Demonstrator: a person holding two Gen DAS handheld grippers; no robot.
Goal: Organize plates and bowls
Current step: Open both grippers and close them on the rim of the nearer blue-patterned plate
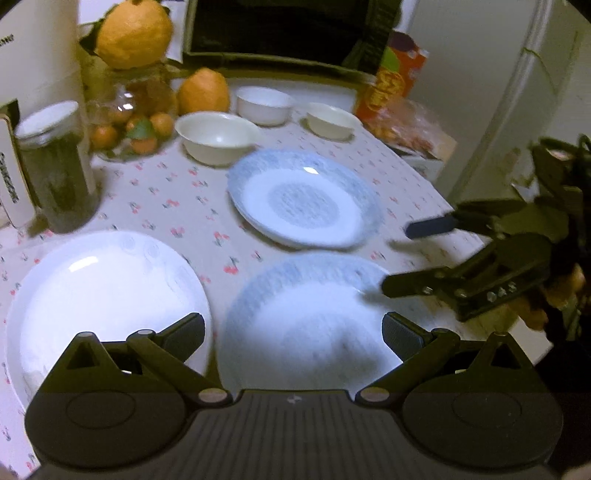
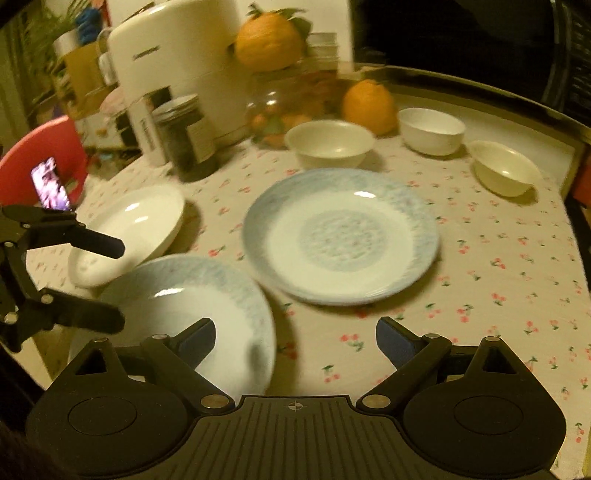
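Three plates lie on the cherry-print tablecloth: a plain white plate [image 1: 103, 295] [image 2: 129, 229] at the left, a blue-patterned plate [image 1: 306, 325] [image 2: 195, 314] nearest me, and a second blue-patterned plate [image 1: 303, 199] [image 2: 340, 236] further back. Three white bowls [image 1: 218, 136] [image 1: 264, 105] [image 1: 330, 120] stand apart behind them; they also show in the right wrist view [image 2: 330, 142] [image 2: 432, 129] [image 2: 504, 170]. My left gripper [image 1: 293, 330] [image 2: 120, 284] is open and empty above the near blue plate. My right gripper [image 2: 295, 338] [image 1: 399, 258] is open and empty beside that plate's right edge.
A dark glass jar [image 1: 55, 166] [image 2: 186, 136], a white appliance [image 2: 177, 66], a glass bowl of oranges [image 1: 136, 122] with large citrus fruits [image 1: 133, 33] [image 1: 203, 90], and a snack bag [image 1: 395, 85] ring the back. A black-framed screen [image 1: 284, 29] stands behind. The table edge [image 1: 461, 229] falls off at the right.
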